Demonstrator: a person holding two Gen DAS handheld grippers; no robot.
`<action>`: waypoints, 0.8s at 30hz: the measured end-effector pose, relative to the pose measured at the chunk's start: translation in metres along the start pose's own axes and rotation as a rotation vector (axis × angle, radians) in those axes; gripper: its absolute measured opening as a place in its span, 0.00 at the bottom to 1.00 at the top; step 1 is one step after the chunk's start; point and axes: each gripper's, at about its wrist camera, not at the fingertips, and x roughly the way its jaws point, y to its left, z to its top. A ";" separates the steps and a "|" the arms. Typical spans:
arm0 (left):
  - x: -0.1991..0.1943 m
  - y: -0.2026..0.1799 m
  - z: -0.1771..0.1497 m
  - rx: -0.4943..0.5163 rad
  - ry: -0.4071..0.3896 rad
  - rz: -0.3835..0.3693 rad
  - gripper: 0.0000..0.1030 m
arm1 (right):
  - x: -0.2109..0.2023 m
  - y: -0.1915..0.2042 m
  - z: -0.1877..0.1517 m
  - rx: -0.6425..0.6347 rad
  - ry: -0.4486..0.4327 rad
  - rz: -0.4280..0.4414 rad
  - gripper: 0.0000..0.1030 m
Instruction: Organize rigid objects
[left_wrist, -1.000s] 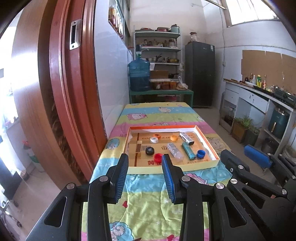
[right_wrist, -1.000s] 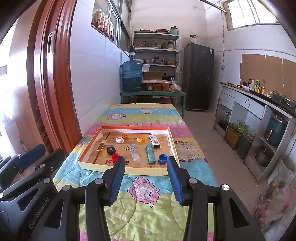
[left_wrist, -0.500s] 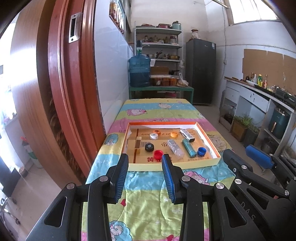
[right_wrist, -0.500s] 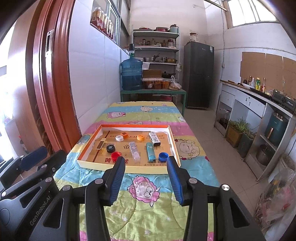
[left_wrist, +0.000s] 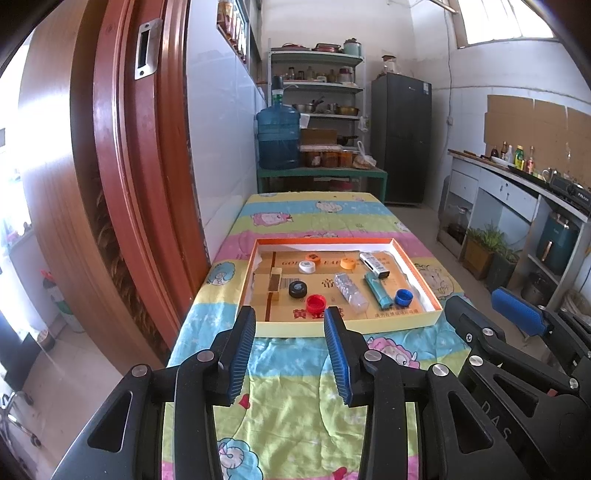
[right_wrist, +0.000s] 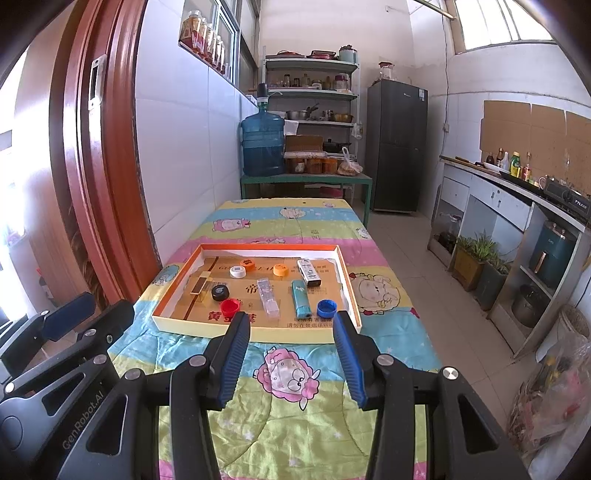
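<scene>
Ahead: tray (left_wrist: 347, 325) beyond left gripper (left_wrist: 291, 349), right gripper (right_wrist: 291, 354); both spread, empty.

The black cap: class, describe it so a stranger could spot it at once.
Find the shallow orange-rimmed tray on the striped tablecloth. Near its front left lies the black cap, just behind the red cap. It is the only black one among the caps.

The left tool (left_wrist: 290, 317) hides part of the near wall of the shallow box (left_wrist: 417, 271) at the frame centre. The print on the box floor is too small to read. At the lower edge, the desk (right_wrist: 295, 424) is cut off. Shelf jars at upper centre are too small to identify.
</scene>
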 end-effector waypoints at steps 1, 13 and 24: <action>0.000 0.000 0.000 0.000 0.001 0.000 0.39 | 0.000 0.000 0.000 0.000 0.000 0.000 0.45; 0.003 0.000 -0.002 -0.006 0.006 0.003 0.44 | 0.004 0.001 -0.003 -0.001 0.009 0.004 0.45; 0.003 0.001 -0.002 -0.007 0.008 0.005 0.45 | 0.007 0.001 -0.005 -0.003 0.014 0.007 0.45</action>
